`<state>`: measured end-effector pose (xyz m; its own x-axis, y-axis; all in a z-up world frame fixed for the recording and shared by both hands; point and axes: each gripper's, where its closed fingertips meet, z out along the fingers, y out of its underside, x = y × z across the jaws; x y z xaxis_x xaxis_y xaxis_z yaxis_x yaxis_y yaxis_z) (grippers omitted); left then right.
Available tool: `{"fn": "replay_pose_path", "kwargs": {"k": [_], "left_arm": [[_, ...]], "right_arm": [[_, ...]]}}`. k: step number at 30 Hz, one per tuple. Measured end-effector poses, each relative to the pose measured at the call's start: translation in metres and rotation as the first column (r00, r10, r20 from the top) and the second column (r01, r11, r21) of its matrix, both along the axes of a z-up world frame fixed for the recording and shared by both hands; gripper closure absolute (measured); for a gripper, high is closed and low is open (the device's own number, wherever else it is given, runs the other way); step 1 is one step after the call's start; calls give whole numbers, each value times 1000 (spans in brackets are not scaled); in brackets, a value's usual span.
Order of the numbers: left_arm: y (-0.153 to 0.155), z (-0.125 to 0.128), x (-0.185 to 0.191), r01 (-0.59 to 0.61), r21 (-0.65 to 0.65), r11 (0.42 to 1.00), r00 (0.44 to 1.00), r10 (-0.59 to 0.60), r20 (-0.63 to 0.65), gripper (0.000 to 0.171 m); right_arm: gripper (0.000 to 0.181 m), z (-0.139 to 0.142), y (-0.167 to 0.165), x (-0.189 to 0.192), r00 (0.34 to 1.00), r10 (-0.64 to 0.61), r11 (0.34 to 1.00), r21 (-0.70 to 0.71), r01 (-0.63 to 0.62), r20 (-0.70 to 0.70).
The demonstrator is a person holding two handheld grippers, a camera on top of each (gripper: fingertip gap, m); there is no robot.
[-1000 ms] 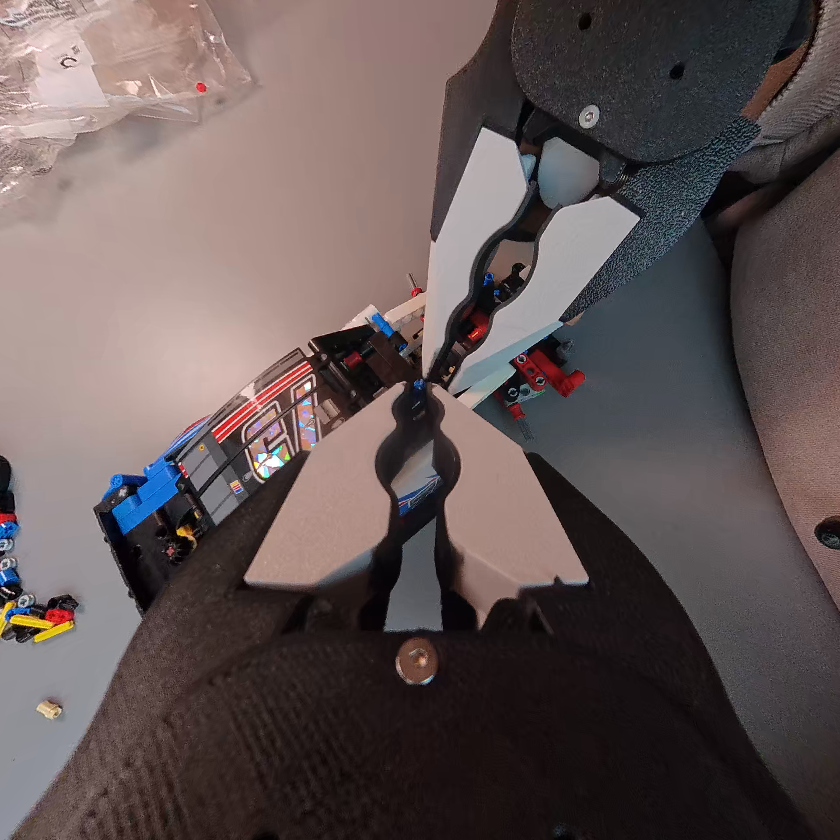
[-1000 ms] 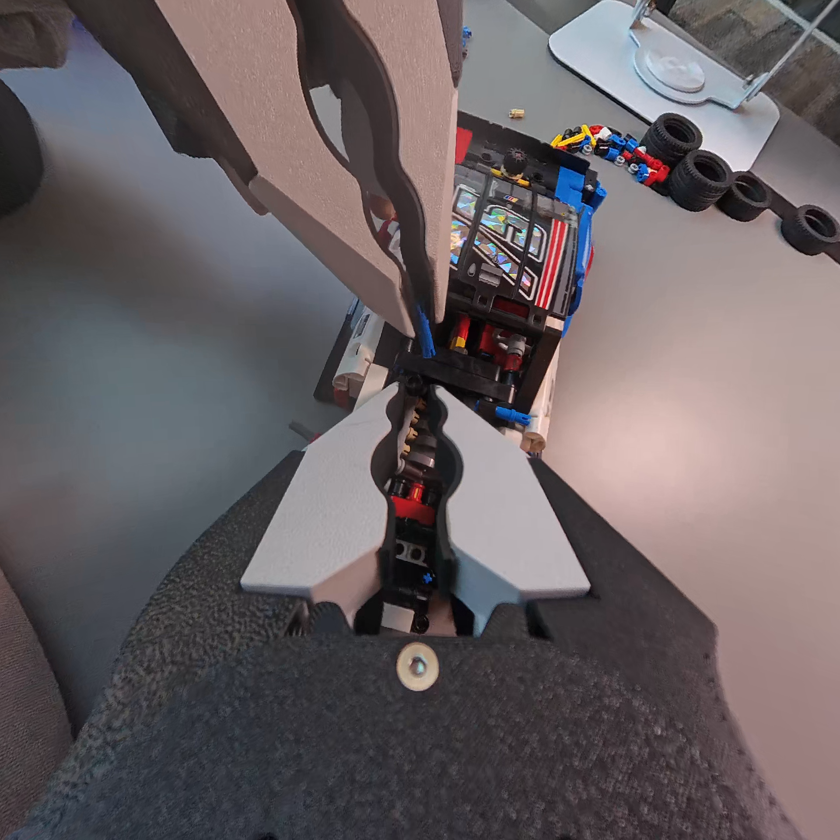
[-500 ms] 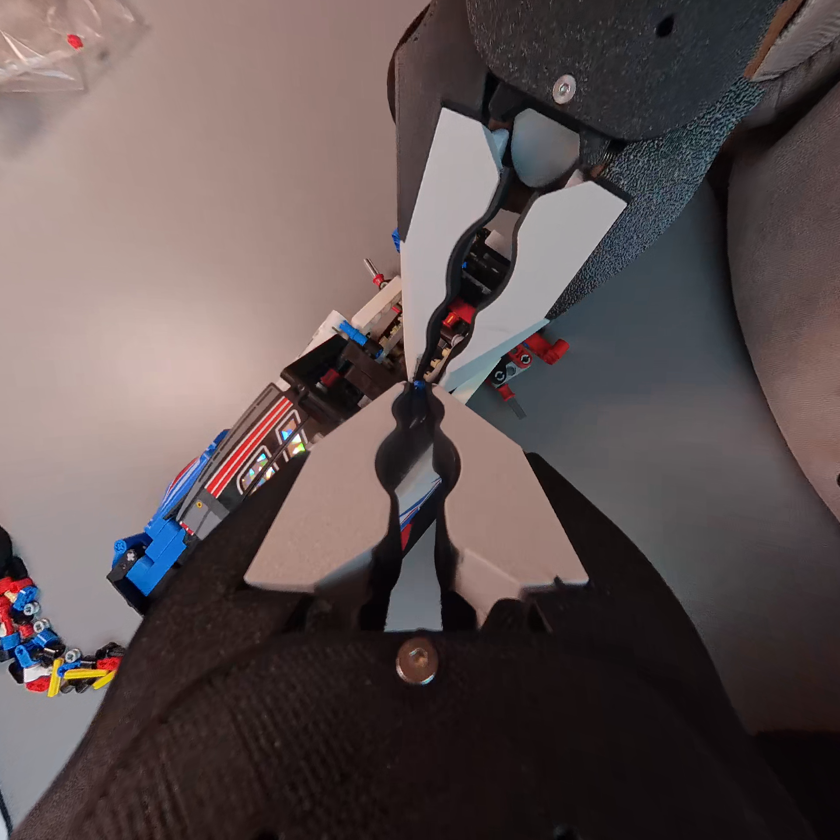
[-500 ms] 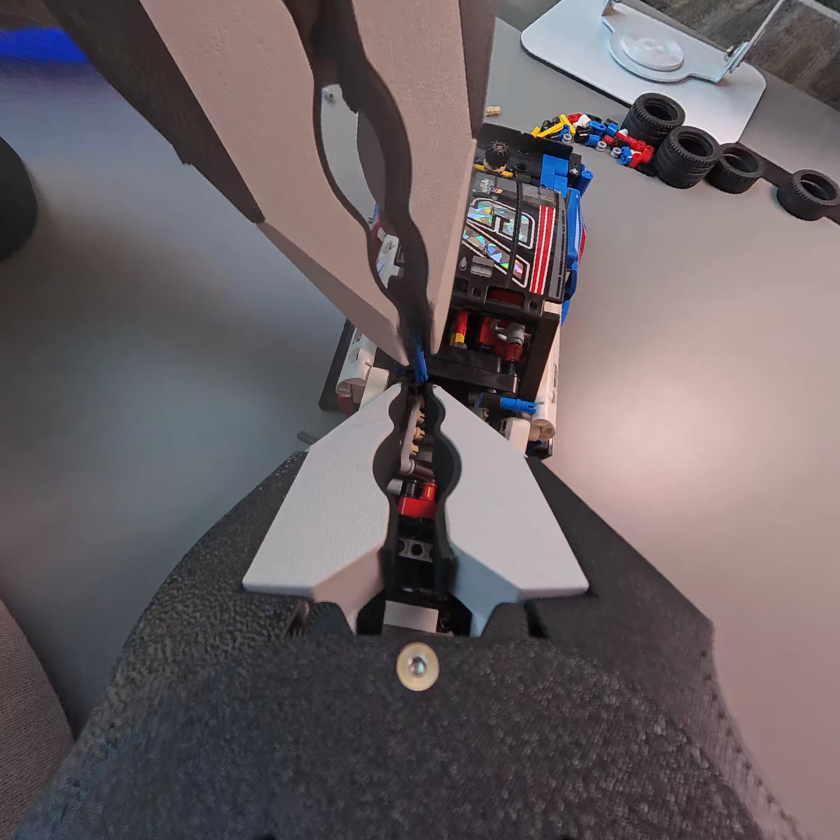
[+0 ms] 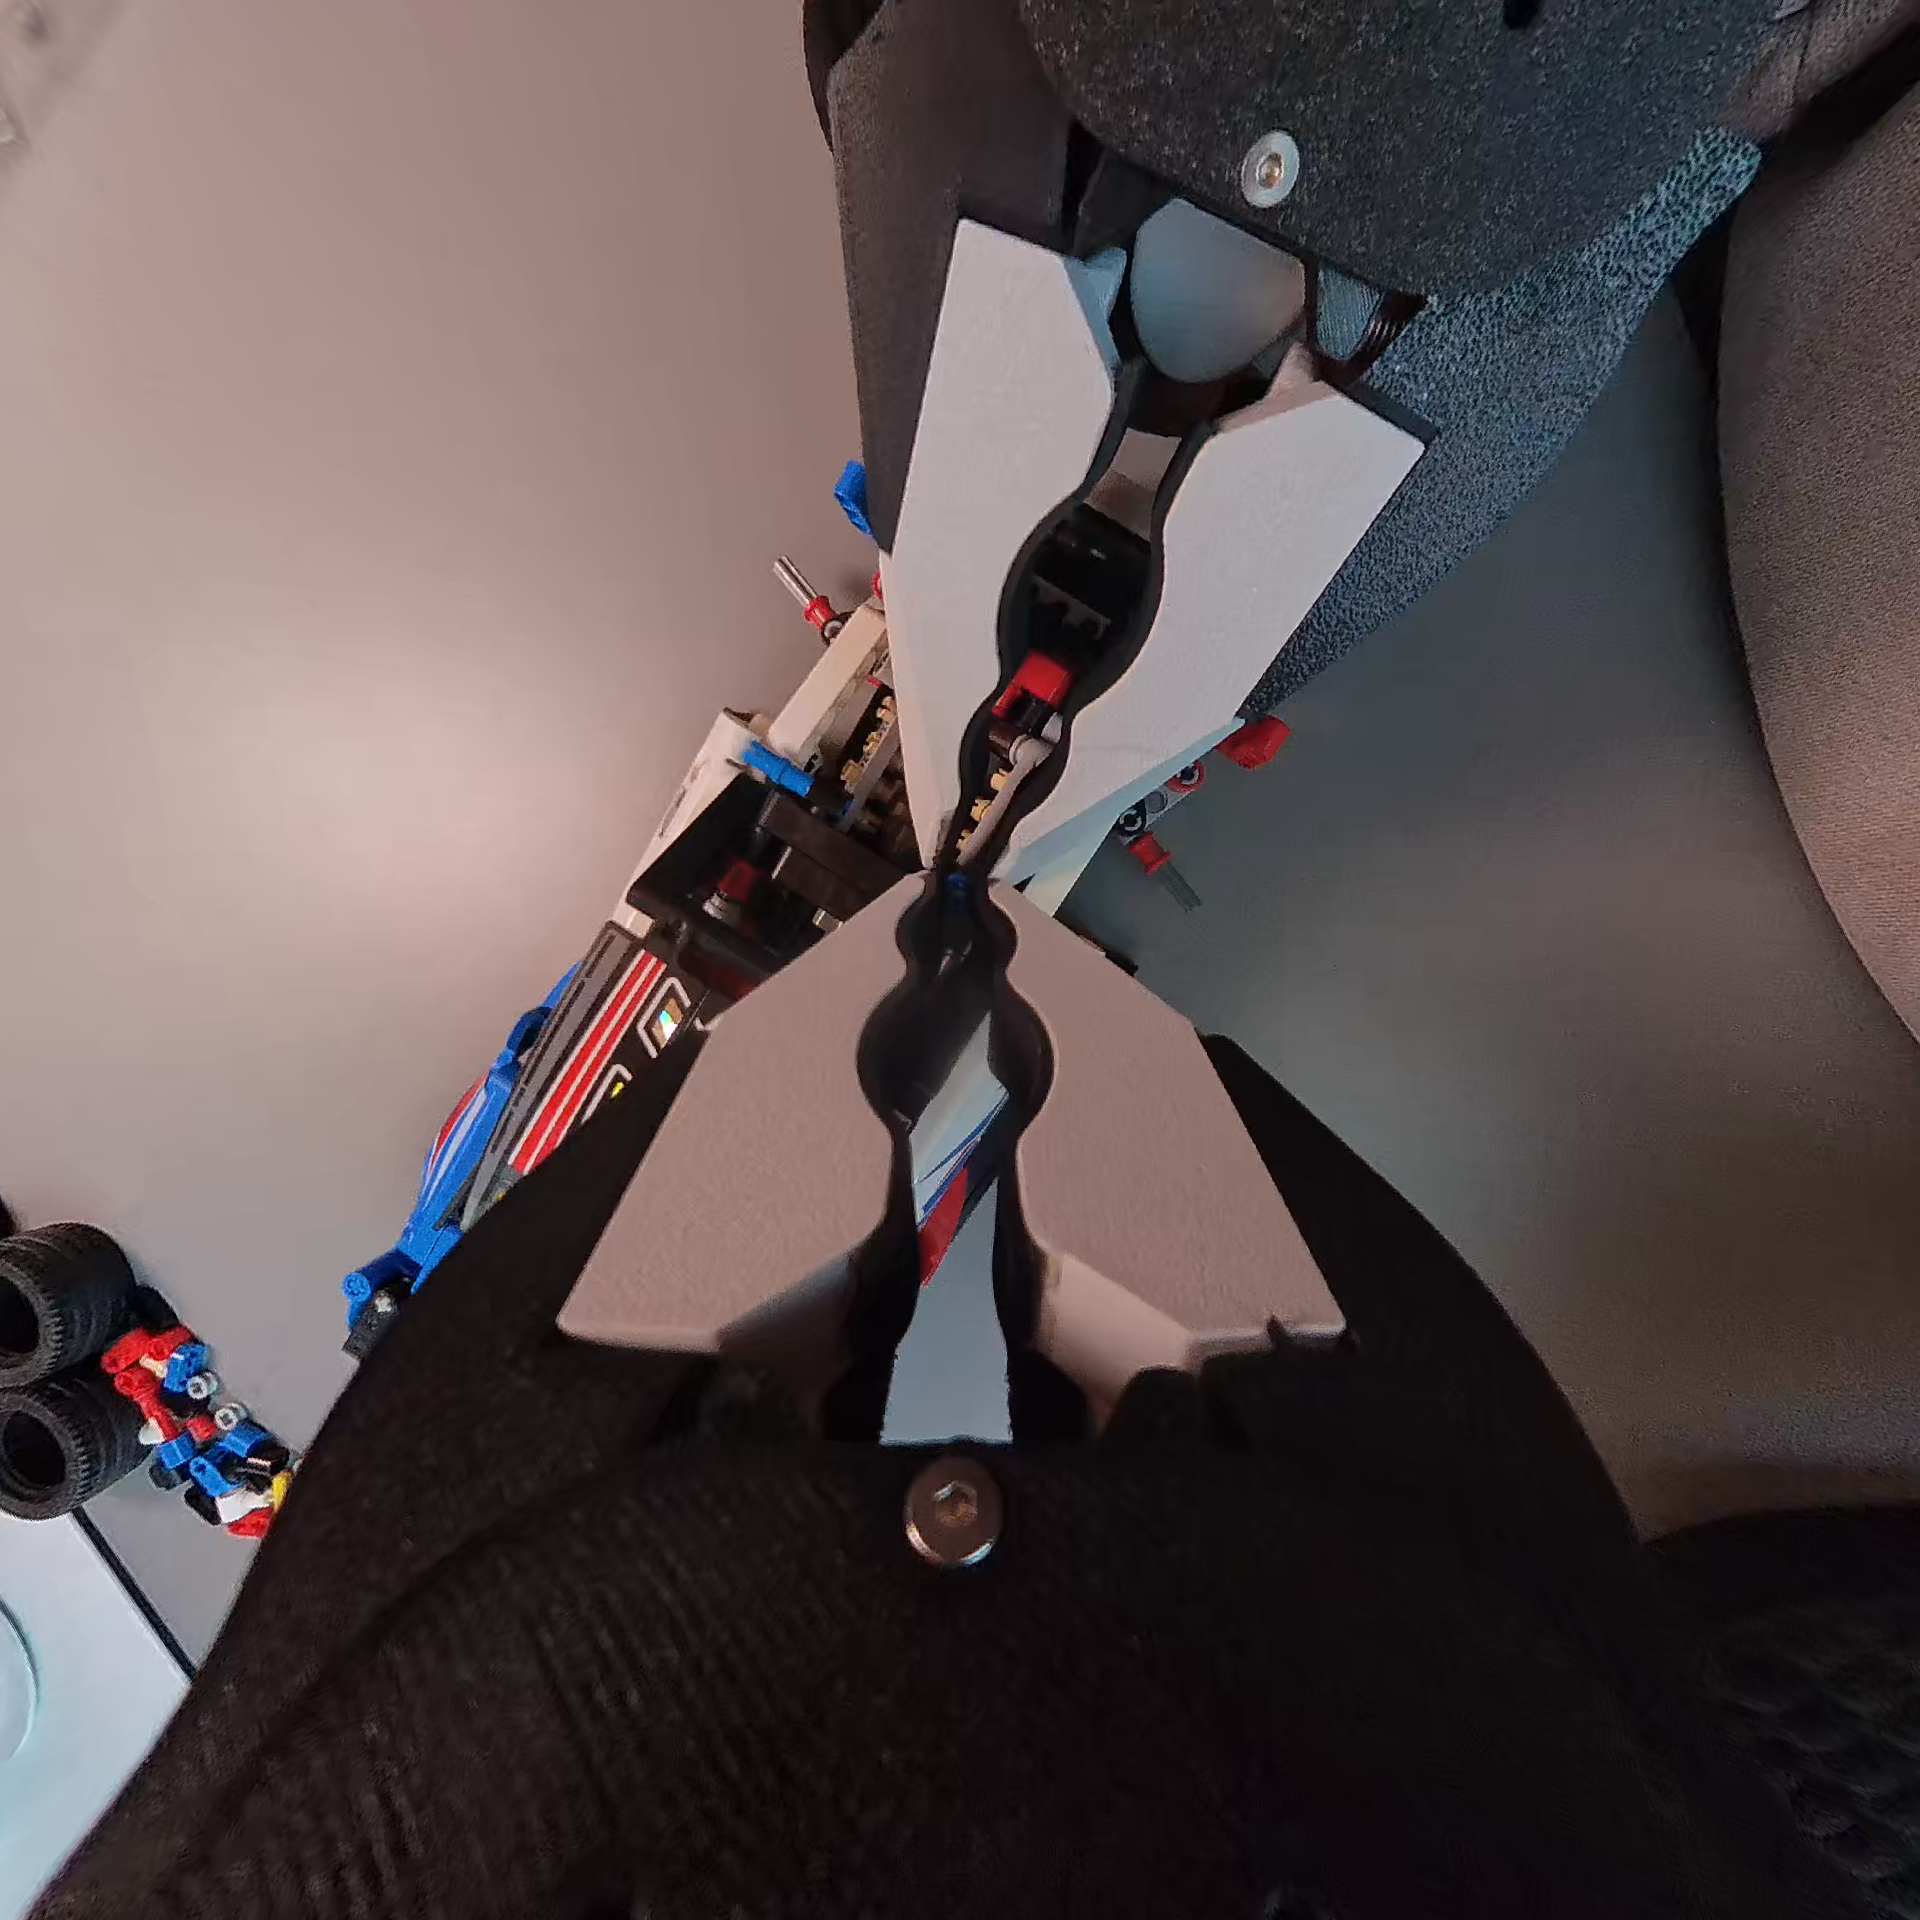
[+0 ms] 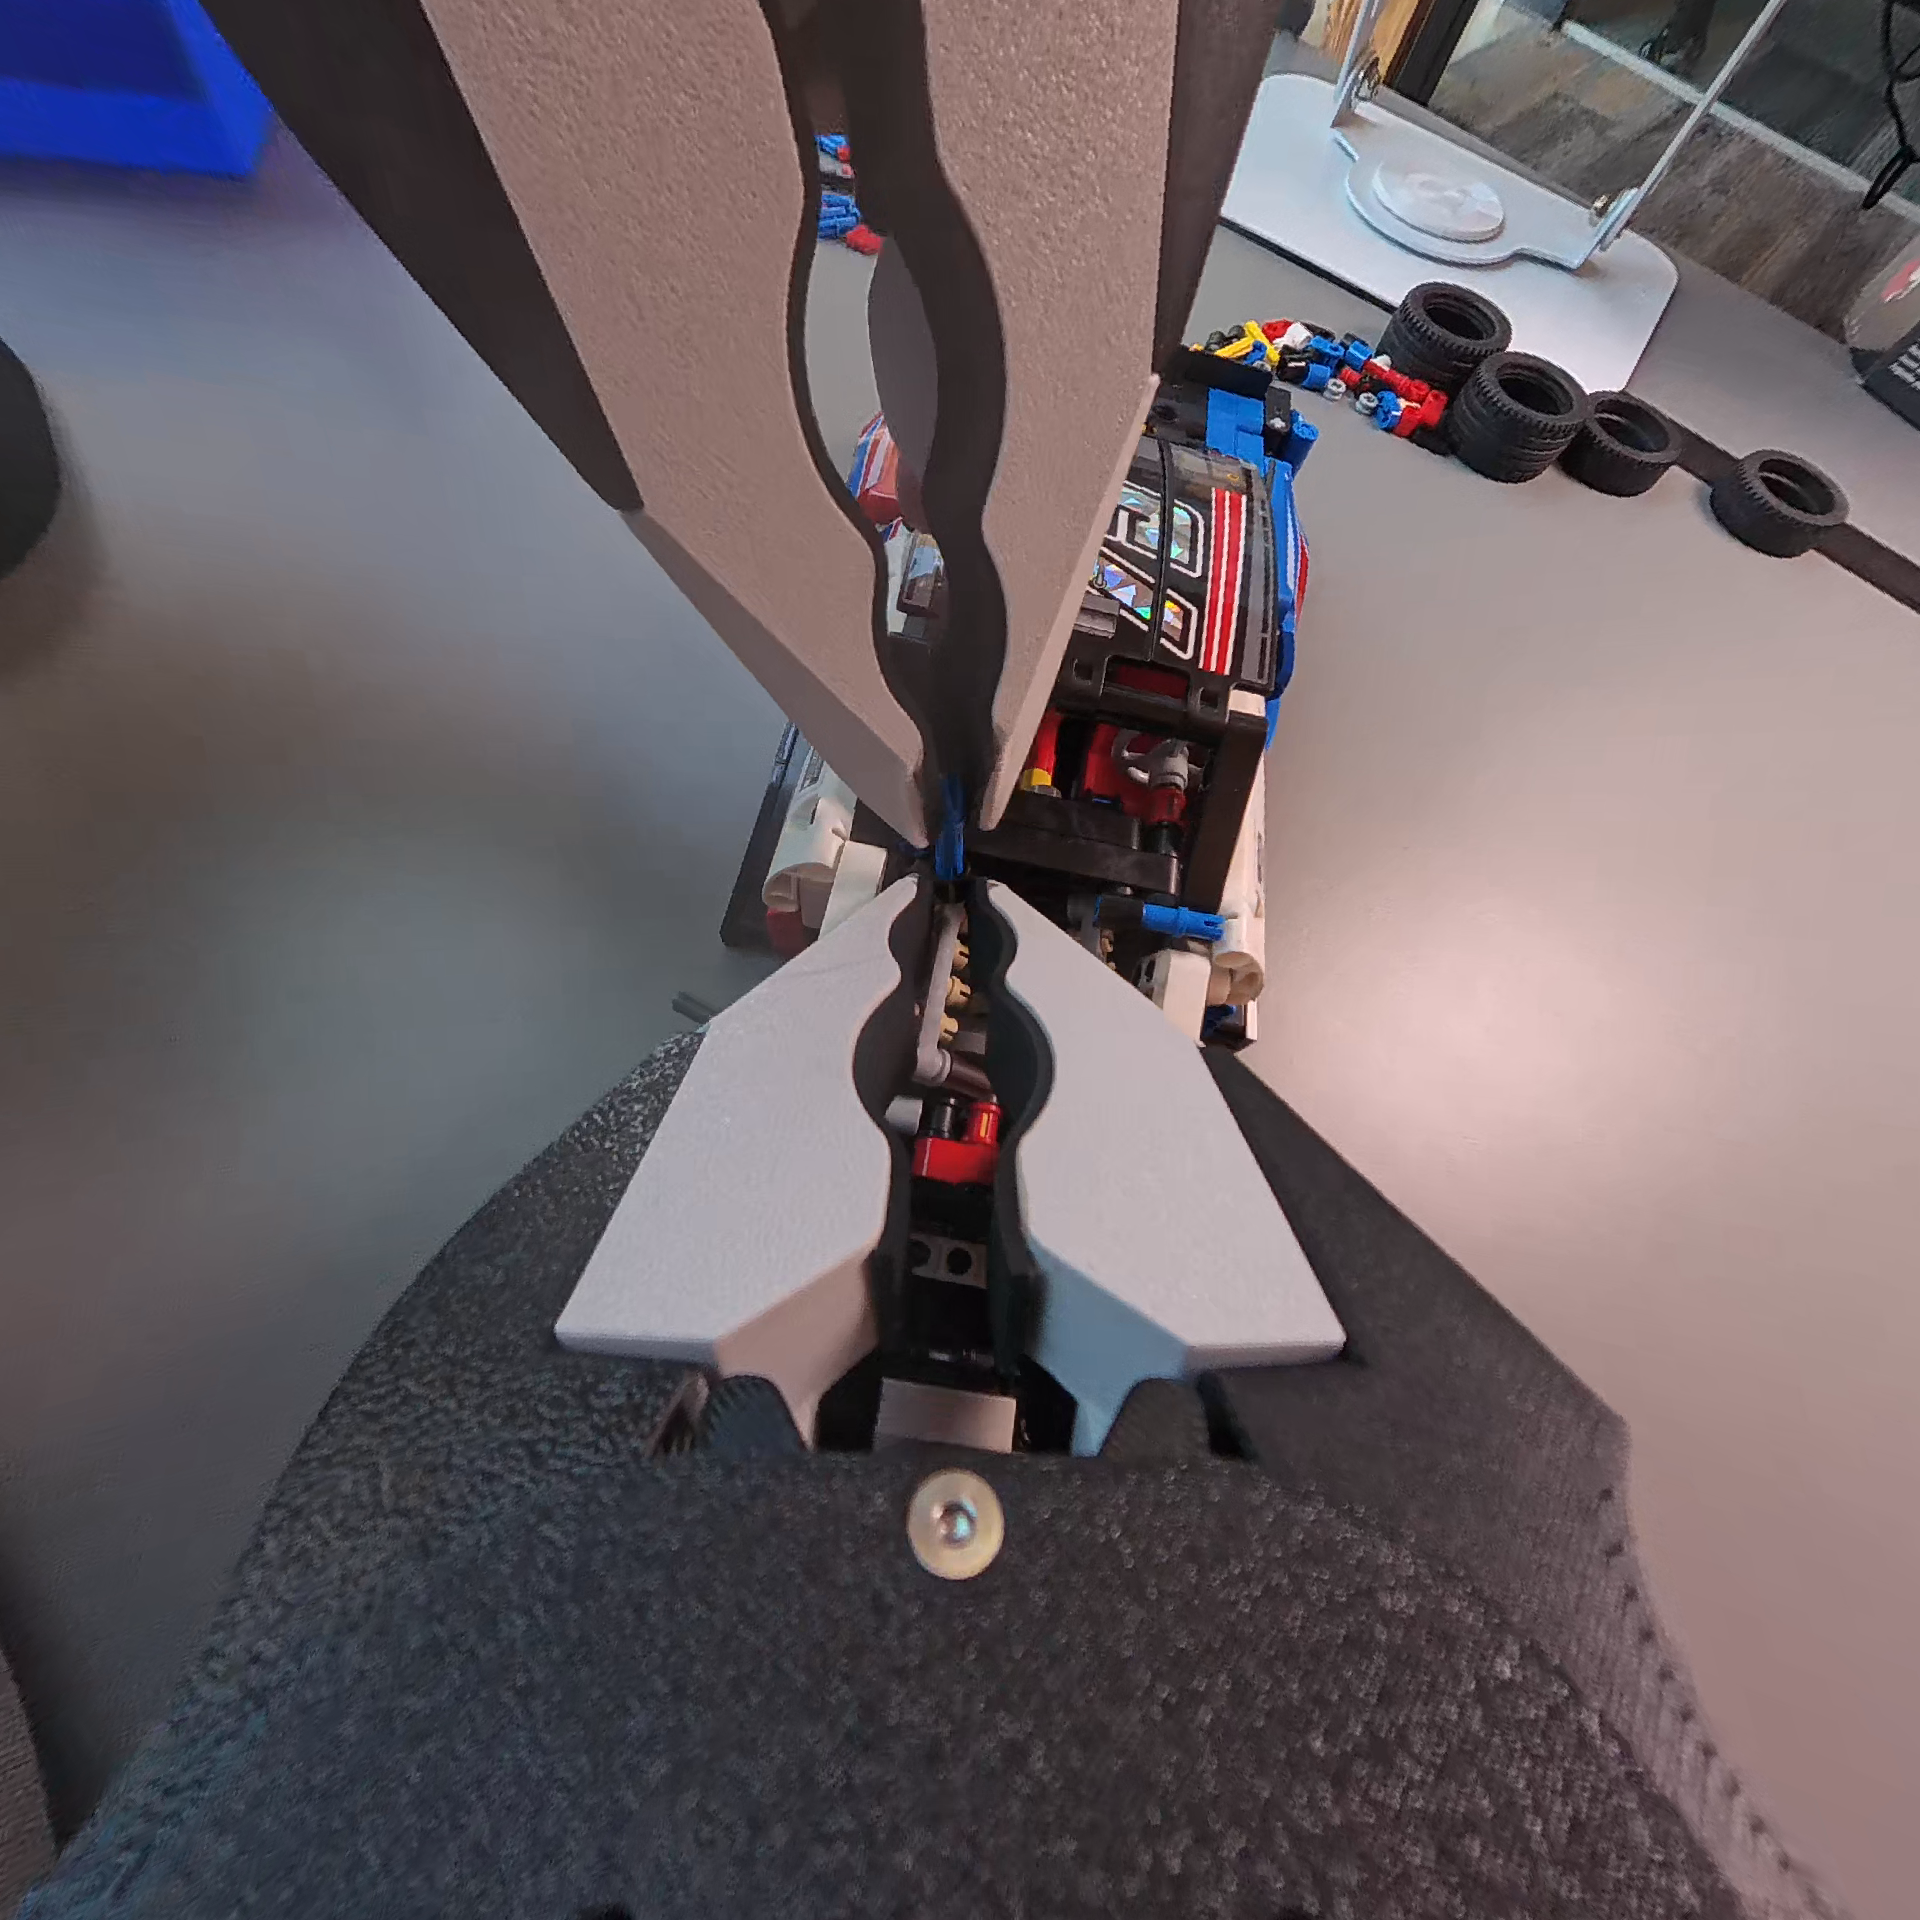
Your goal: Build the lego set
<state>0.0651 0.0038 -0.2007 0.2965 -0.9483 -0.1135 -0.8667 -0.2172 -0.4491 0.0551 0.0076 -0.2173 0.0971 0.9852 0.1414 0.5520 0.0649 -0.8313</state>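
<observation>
My left gripper pinches a small blue pin at frame centre; my right gripper meets it tip to tip, closed, grip unclear. Beneath them the lego car sits on the grey table, mostly hidden. Tyres lie upper right.

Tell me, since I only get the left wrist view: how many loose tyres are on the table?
Observer: Four black tyres show in the right wrist view, in a row beside the small loose parts.
Operator: Does my pin stick out of the left gripper?
Observer: Yes. The blue pin protrudes from the left gripper, reaching the right gripper tips.
Operator: Anything behind my gripper?
Observer: A blurred blue object, far off on the table.
</observation>
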Motion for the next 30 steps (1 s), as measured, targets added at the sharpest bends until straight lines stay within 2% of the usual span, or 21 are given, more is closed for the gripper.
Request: {"fn": "replay_pose_path", "kwargs": {"k": [8,13,19,25,30], "left_arm": [[2,-1,4,-4,26,1000,1000,4,0,168],[2,-1,5,57,135,989,998,-52,-40,169],[0,-1,1,87,275,957,996,-91,0,168],[1,-2,1,65,252,966,996,-80,50,169],[2,-1,-2,21,154,988,994,-37,102,169]], "right_arm": [[178,0,1,0,1000,8,1000,-19,-8,-15],[178,0,1,0,1000,15,999,-41,-16,-18],[178,0,1,0,1000,21,998,-52,-22,-20],[179,0,0,-1,999,26,999,-45,-27,-19],[179,0,0,-3,999,26,999,-33,-27,-27]]}}
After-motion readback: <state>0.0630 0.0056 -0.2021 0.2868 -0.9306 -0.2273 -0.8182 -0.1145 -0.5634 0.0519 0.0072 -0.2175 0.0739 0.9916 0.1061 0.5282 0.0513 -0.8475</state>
